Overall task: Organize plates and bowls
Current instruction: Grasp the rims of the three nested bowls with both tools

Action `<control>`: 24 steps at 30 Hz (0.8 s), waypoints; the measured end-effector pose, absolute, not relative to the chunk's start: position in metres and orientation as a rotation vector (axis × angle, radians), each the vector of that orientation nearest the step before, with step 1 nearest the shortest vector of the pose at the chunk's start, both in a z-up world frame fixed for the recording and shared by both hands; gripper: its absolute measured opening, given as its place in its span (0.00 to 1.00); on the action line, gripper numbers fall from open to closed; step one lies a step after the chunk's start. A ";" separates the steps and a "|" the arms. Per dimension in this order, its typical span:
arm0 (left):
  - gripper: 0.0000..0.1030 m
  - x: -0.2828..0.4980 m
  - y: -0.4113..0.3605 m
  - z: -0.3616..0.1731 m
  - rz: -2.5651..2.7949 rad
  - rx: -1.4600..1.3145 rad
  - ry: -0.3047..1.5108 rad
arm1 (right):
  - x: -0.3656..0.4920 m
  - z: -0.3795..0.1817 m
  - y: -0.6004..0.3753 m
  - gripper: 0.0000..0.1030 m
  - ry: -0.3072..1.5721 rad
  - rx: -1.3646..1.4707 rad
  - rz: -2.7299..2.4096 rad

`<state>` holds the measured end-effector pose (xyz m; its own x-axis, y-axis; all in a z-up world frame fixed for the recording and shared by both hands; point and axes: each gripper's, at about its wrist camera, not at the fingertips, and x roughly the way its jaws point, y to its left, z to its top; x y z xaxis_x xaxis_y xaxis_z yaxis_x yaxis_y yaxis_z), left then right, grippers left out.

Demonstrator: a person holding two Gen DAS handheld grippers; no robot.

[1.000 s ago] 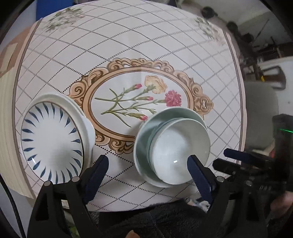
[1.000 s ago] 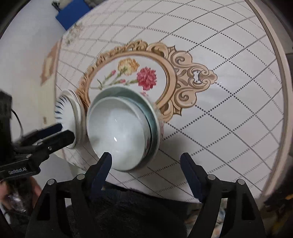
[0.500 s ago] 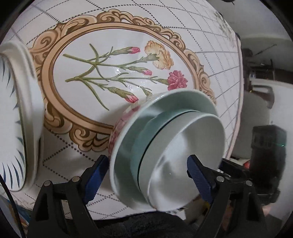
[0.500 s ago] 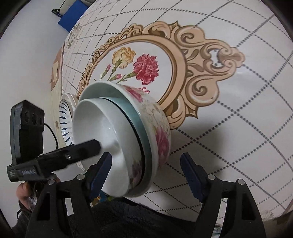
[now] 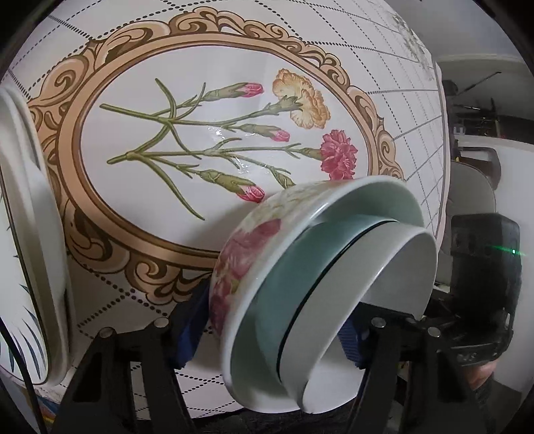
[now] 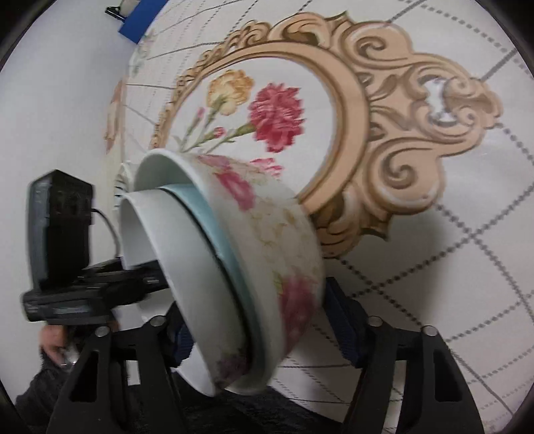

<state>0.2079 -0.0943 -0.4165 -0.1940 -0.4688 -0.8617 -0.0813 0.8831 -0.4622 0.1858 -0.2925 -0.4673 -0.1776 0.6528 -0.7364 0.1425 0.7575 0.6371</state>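
Three bowls are nested near the table's front edge: a floral bowl (image 5: 240, 253) outside, a teal bowl (image 5: 300, 267) in it, a white bowl (image 5: 383, 267) innermost. My left gripper (image 5: 270, 329) straddles the stack's near wall, jaws closing, one blue pad on the floral side and the other inside the white bowl. My right gripper (image 6: 260, 330) straddles the opposite wall of the floral bowl (image 6: 283, 240) the same way, jaws closing, pads against it. Each view shows the other gripper's black body beside the stack.
A stack of white plates with blue rays (image 5: 33, 250) stands just left of the bowls. The flowered tablecloth (image 5: 200, 150) stretches away behind. A grey chair (image 5: 467, 187) stands past the table's right edge. A blue object (image 6: 143, 16) lies at the far corner.
Both grippers have come down onto the bowl stack from opposite sides. Their jaws have narrowed onto its walls, and the bowls now fill the lower part of both views.
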 end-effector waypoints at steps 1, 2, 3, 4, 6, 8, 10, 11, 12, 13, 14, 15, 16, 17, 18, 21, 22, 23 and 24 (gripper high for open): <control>0.63 0.208 -0.094 -0.417 -0.369 -0.422 1.744 | 0.187 -0.467 -0.289 0.63 1.718 0.606 0.516; 0.63 0.208 -0.095 -0.417 -0.368 -0.422 1.740 | 0.187 -0.468 -0.288 0.61 1.720 0.600 0.513; 0.63 0.206 -0.093 -0.416 -0.368 -0.421 1.735 | 0.187 -0.468 -0.287 0.57 1.722 0.592 0.507; 0.62 0.207 -0.094 -0.416 -0.365 -0.421 1.731 | 0.187 -0.469 -0.287 0.56 1.719 0.598 0.514; 0.63 0.205 -0.092 -0.415 -0.366 -0.413 1.724 | 0.187 -0.470 -0.287 0.55 1.713 0.600 0.526; 0.62 0.204 -0.092 -0.413 -0.360 -0.411 1.720 | 0.186 -0.467 -0.288 0.54 1.710 0.581 0.533; 0.62 0.204 -0.095 -0.410 -0.354 -0.401 1.712 | 0.185 -0.465 -0.289 0.54 1.707 0.561 0.541; 0.62 0.205 -0.096 -0.409 -0.350 -0.397 1.707 | 0.185 -0.464 -0.287 0.54 1.705 0.553 0.548; 0.62 0.205 -0.097 -0.407 -0.348 -0.391 1.701 | 0.184 -0.462 -0.290 0.53 1.704 0.548 0.554; 0.62 0.205 -0.097 -0.406 -0.345 -0.388 1.696 | 0.184 -0.461 -0.289 0.53 1.701 0.542 0.561; 0.62 0.206 -0.096 -0.405 -0.342 -0.387 1.693 | 0.184 -0.459 -0.289 0.53 1.696 0.546 0.565; 0.62 0.206 -0.096 -0.404 -0.341 -0.385 1.689 | 0.184 -0.457 -0.292 0.52 1.692 0.544 0.566; 0.61 0.207 -0.096 -0.403 -0.341 -0.384 1.686 | 0.185 -0.456 -0.292 0.52 1.690 0.534 0.563; 0.61 0.207 -0.096 -0.402 -0.342 -0.379 1.685 | 0.186 -0.456 -0.290 0.52 1.687 0.537 0.560; 0.61 0.207 -0.096 -0.402 -0.346 -0.374 1.686 | 0.187 -0.456 -0.292 0.52 1.686 0.543 0.553; 0.59 0.207 -0.097 -0.407 -0.352 -0.379 1.701 | 0.190 -0.458 -0.298 0.50 1.691 0.558 0.490; 0.59 0.207 -0.097 -0.408 -0.353 -0.383 1.700 | 0.191 -0.458 -0.299 0.49 1.690 0.564 0.477; 0.59 0.208 -0.095 -0.409 -0.353 -0.397 1.697 | 0.192 -0.457 -0.300 0.49 1.682 0.563 0.468; 0.59 0.208 -0.094 -0.409 -0.351 -0.404 1.700 | 0.193 -0.456 -0.300 0.49 1.676 0.560 0.455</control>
